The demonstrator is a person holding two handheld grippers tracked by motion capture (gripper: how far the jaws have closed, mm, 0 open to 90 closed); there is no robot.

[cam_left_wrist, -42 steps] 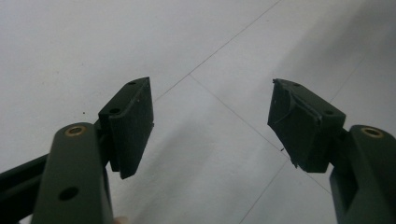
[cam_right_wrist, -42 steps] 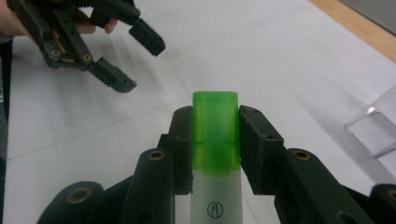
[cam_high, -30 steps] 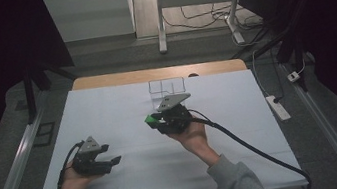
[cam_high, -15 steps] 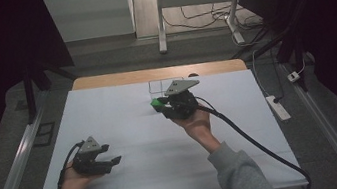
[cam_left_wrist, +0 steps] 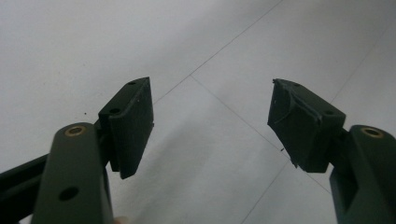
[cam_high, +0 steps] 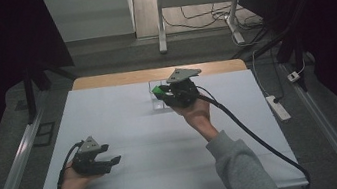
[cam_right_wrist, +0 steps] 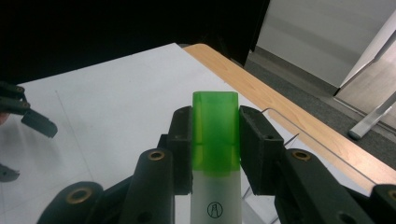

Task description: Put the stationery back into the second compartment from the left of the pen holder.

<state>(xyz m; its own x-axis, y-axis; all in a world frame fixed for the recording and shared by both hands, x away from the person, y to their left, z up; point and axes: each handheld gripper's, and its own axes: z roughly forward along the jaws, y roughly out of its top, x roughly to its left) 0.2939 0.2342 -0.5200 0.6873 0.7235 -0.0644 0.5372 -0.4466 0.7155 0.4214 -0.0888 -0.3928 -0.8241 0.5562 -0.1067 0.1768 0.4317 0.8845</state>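
Observation:
My right gripper (cam_high: 162,94) is shut on a white tube with a translucent green cap (cam_high: 157,90), held above the far middle of the white table (cam_high: 125,126). In the right gripper view both pads clamp the green cap (cam_right_wrist: 215,116) from the sides, with the white body (cam_right_wrist: 215,200) running back between the jaws. The capped end hangs over a small clear box (cam_high: 157,104) near the table's back edge. My left gripper (cam_high: 110,153) rests low at the front left, open. The left gripper view shows bare table between its spread pads (cam_left_wrist: 133,123).
A wooden strip (cam_high: 118,77) borders the table's far edge, and the clear box's thin rim (cam_right_wrist: 303,133) lies just before it. A power strip (cam_high: 278,107) lies off the right side. My right gripper's black cable (cam_high: 256,137) trails over the front right.
My right hand has carried the green-capped tube away from me and slightly up, from the table's middle to above the clear box. The left hand has stayed put.

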